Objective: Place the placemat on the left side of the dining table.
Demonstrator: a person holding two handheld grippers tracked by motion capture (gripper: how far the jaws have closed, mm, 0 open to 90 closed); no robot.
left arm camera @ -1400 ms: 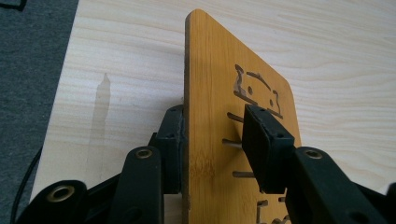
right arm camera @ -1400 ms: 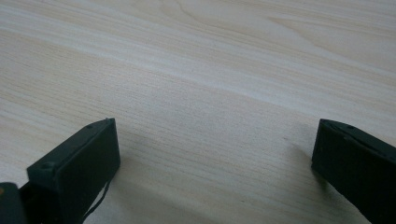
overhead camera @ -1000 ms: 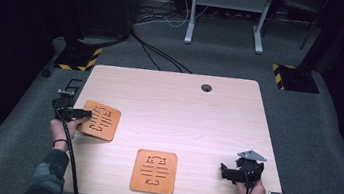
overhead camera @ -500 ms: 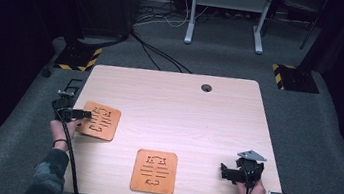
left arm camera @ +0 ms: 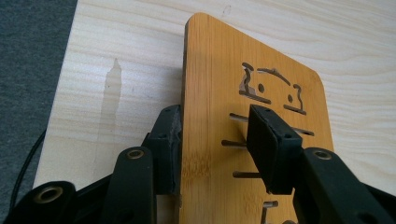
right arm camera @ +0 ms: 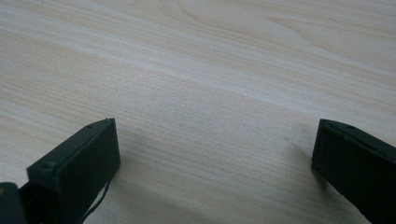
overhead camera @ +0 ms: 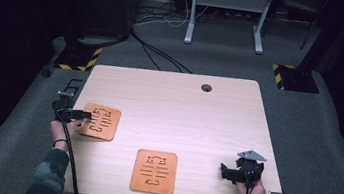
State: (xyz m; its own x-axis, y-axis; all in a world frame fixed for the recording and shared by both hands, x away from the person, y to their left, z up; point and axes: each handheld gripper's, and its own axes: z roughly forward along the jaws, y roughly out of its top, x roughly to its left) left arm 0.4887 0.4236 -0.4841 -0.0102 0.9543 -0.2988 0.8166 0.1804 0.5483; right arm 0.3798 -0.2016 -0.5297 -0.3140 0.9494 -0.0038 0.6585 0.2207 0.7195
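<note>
At the left edge of the table (overhead camera: 219, 108), the left gripper (overhead camera: 82, 114) has its jaws astride the near-left corner of a wooden coaster (overhead camera: 100, 121). In the left gripper view the coaster (left arm camera: 219, 140) stands between the two jaws: one sits close against its underside and the other lies against its carved top face, so the gripper has hold of it. The coaster's far part rests on the table near the left edge.

A second wooden coaster (overhead camera: 154, 171) lies flat near the front edge, about midway along it, well apart from the first.

The right gripper (overhead camera: 225, 170) sits near the front right corner; in its own view its jaws are spread wide over bare wood with nothing between them. A round hole (overhead camera: 206, 88) pierces the table near its far edge.
</note>
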